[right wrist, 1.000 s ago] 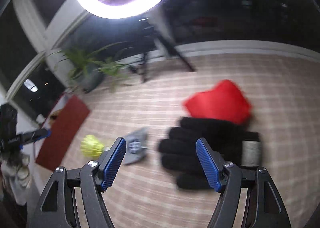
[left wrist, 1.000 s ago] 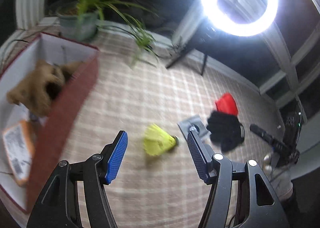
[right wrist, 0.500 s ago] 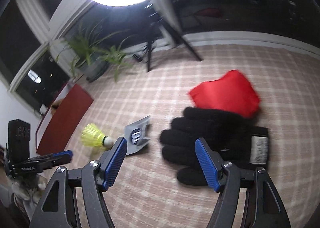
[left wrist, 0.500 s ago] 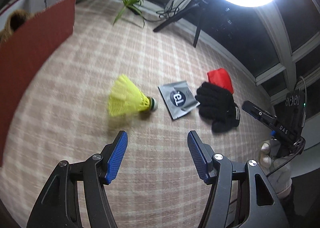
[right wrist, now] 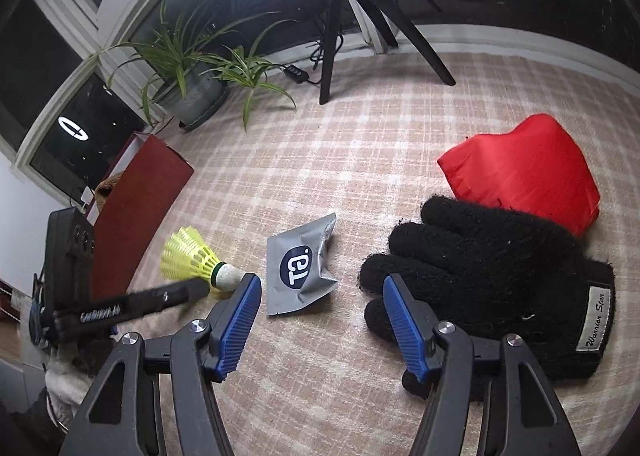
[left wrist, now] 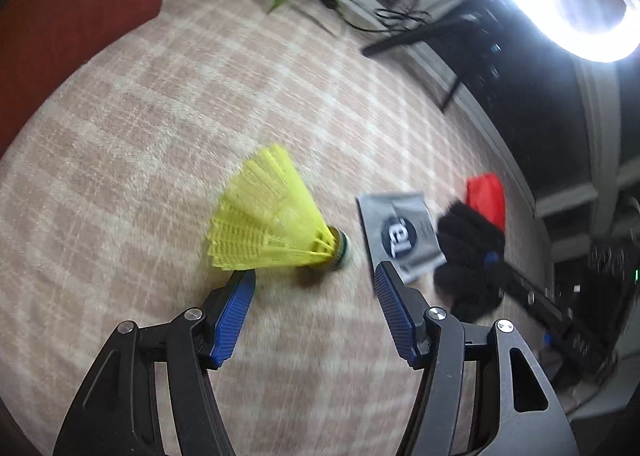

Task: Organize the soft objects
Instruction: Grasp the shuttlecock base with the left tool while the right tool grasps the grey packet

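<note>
While both grippers hover with fingers wide, the left gripper (left wrist: 314,282) faces a yellow shuttlecock (left wrist: 272,219) on the plaid rug (left wrist: 160,127); the right gripper (right wrist: 320,290) nears a black glove (right wrist: 492,280).

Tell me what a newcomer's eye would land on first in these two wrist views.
The yellow shuttlecock lies on its side on the checked carpet, just ahead of the open left tongs. In the right wrist view, the black knit glove sprawls ahead of the open right tongs, overlapping a red cloth behind it. A crumpled grey sachet sits between shuttlecock and glove.
</note>
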`<act>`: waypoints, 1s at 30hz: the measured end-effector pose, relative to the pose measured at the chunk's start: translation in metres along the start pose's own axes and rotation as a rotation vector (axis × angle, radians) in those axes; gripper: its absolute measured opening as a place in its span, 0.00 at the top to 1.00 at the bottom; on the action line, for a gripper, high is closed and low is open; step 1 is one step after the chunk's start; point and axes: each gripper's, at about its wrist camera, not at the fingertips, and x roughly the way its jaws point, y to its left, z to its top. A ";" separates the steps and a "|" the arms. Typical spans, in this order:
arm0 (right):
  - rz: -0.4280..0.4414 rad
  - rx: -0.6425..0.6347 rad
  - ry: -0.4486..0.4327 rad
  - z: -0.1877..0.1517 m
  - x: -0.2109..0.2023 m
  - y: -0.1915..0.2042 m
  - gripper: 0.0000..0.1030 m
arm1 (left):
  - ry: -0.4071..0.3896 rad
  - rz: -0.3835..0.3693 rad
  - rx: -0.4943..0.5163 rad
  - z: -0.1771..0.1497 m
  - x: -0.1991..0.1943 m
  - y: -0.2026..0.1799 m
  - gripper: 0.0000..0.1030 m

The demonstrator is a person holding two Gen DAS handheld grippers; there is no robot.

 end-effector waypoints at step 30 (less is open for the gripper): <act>-0.048 -0.089 0.107 0.011 0.058 0.013 0.57 | -0.114 0.232 0.185 0.020 0.033 -0.039 0.54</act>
